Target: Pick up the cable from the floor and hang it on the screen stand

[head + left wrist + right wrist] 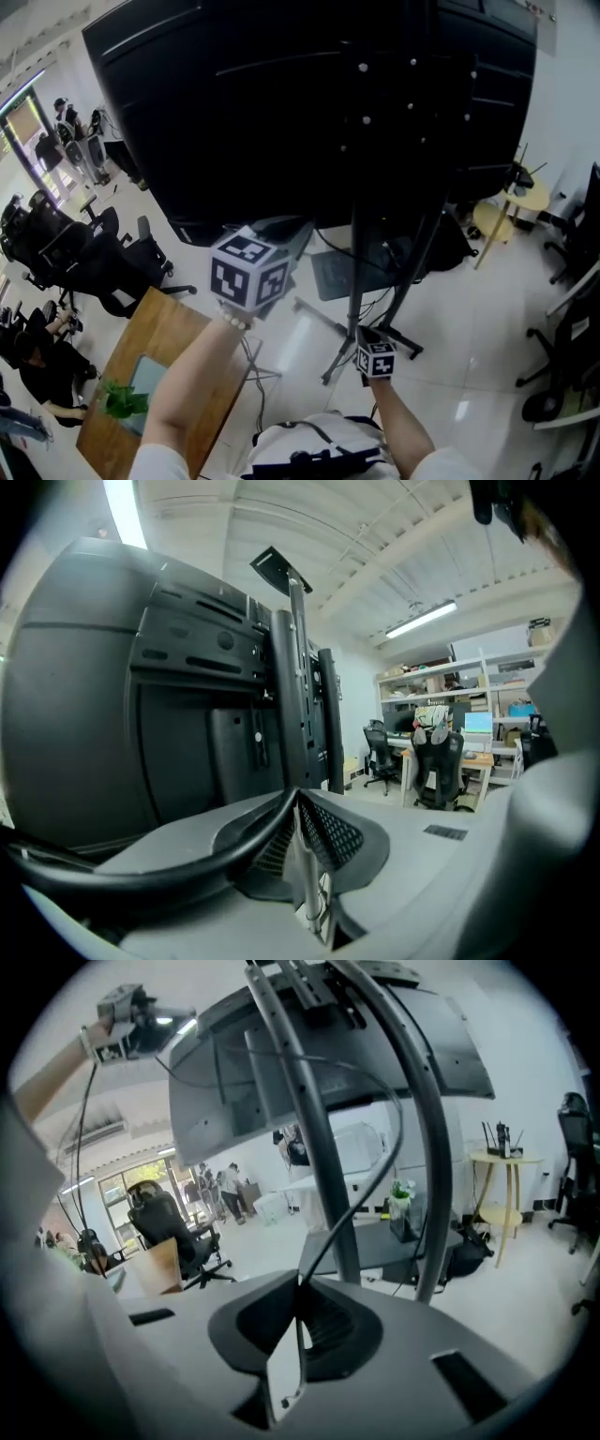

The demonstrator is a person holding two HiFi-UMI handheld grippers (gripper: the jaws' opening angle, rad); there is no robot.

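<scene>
The big black screen (309, 103) shows its back, carried on a grey screen stand (354, 272) with splayed legs. My left gripper (272, 239) is raised to the screen's lower edge, shut on the black cable (187, 860), which leaves the shut tips (295, 794) and sweeps down to the left. My right gripper (363, 336) is low beside the stand's pole. In the right gripper view its jaws (300, 1283) are shut on the thin cable (352, 1208), which climbs along the stand pole (323, 1157). The left gripper (127, 1007) shows there at the top left.
A wooden table (155, 366) with a green plant stands at the lower left, with office chairs (103, 262) behind it. A round yellow side table (525, 199) is at the right, with more chairs (562, 375) near it. A dark mat (333, 274) lies under the stand.
</scene>
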